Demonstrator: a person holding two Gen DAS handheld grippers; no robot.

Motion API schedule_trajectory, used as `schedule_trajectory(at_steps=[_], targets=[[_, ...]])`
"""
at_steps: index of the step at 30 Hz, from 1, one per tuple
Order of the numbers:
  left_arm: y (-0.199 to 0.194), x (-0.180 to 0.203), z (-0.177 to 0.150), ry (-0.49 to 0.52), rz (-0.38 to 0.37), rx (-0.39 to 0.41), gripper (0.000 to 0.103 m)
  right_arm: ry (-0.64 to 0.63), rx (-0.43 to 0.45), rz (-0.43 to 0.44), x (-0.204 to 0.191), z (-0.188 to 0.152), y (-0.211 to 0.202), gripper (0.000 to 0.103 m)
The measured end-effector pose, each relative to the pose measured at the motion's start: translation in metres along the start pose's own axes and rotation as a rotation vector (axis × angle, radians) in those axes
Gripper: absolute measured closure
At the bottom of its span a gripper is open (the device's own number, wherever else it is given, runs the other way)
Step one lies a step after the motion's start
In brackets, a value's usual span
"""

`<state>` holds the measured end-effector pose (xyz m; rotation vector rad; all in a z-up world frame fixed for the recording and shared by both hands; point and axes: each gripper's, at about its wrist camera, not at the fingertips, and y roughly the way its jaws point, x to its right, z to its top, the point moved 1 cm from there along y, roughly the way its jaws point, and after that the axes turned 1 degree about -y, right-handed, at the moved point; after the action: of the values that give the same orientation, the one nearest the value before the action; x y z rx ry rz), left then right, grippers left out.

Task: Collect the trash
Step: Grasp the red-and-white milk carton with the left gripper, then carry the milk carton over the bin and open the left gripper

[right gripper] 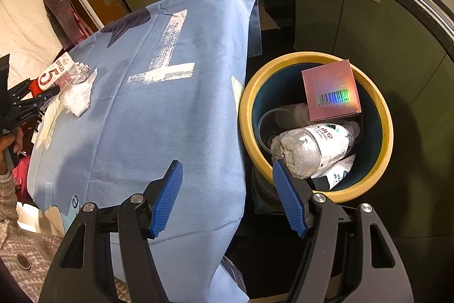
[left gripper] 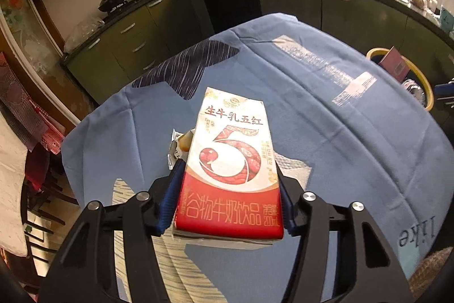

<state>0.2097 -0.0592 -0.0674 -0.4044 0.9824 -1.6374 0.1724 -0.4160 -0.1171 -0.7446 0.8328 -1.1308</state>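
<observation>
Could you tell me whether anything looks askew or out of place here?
The pink cardboard box sits tilted against the yellow-rimmed bin's rim, not fully down among the trash. Nothing looks spilled.

window daylight, warm | sharp | dim cabinets | fisheye edges dark, curved

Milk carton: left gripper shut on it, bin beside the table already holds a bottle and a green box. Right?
Nearly. The box in the bin is pink, not green, as the right wrist view shows. The left gripper is shut on the milk carton, and the bottle is in the bin.
</observation>
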Motion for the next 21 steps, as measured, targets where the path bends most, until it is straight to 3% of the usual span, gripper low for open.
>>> schedule_trajectory(at_steps=[6, 10, 16, 21], targets=[[-0.034, 0.001, 0.011, -0.011, -0.057, 0.034, 0.048, 0.002, 0.011, -0.004, 0.001, -0.003, -0.007, 0.037], [-0.055, 0.019, 0.029, 0.038, -0.121, 0.06, 0.048, 0.013, 0.038, -0.016, 0.008, -0.007, -0.017, 0.037], [-0.068, 0.09, 0.071, 0.174, -0.255, 0.111, 0.048, 0.055, 0.089, -0.062, 0.032, -0.019, -0.043, 0.037], [-0.044, 0.167, 0.111, 0.269, -0.386, 0.102, 0.047, 0.114, 0.111, -0.092, 0.06, -0.036, -0.059, 0.037]])
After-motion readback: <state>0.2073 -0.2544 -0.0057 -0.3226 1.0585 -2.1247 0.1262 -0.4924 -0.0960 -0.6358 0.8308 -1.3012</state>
